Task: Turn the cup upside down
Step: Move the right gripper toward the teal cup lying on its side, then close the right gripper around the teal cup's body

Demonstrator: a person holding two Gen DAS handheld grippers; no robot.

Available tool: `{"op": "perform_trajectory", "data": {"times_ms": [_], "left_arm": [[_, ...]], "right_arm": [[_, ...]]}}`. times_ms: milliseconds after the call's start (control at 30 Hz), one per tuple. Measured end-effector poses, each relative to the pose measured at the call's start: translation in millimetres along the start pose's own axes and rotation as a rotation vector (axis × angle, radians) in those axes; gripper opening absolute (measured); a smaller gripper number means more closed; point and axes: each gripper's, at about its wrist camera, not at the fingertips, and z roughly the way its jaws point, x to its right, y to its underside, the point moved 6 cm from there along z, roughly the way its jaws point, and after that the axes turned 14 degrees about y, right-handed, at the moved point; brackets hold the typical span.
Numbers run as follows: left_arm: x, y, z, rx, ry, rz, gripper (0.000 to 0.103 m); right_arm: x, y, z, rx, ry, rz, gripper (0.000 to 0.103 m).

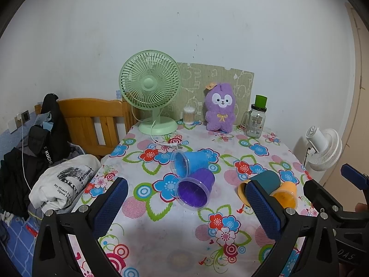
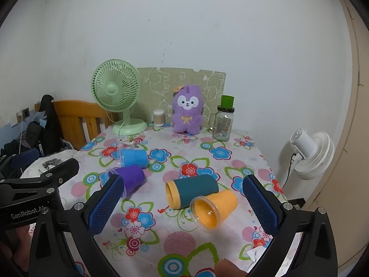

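Observation:
Several cups lie on their sides on the floral tablecloth. A blue cup [image 1: 190,162] [image 2: 133,158] and a purple cup [image 1: 196,190] [image 2: 131,176] lie together at the middle left. A teal cup with a yellow rim [image 2: 192,190] [image 1: 265,181] and an orange cup [image 2: 214,209] [image 1: 284,194] lie together to the right. My left gripper [image 1: 186,204] is open and empty, hovering in front of the purple cup. My right gripper [image 2: 184,204] is open and empty, hovering in front of the teal and orange cups.
At the table's back stand a green fan [image 1: 151,90], a cotton-swab jar [image 1: 189,115], a purple plush [image 1: 220,109] and a glass jar with a green cup on top [image 1: 256,120]. A wooden chair [image 1: 92,121] and clothes [image 1: 64,184] are left; a white fan [image 1: 324,149] is right.

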Motion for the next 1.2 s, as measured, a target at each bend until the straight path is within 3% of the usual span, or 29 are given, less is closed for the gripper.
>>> {"op": "perform_trajectory", "data": {"times_ms": [367, 833, 1200], "left_arm": [[-8, 2, 28, -0.062, 0.017, -0.006, 0.103], [-18, -4, 88, -0.133, 0.024, 0.033, 0.103], [-21, -13, 143, -0.176, 0.017, 0.079, 0.103]], "right_arm": [[-3, 5, 28, -0.063, 0.026, 0.002, 0.103], [-10, 4, 114, -0.21, 0.071, -0.015, 0.103], [-8, 26, 199, -0.433, 0.1, 0.028, 0.103]]}}
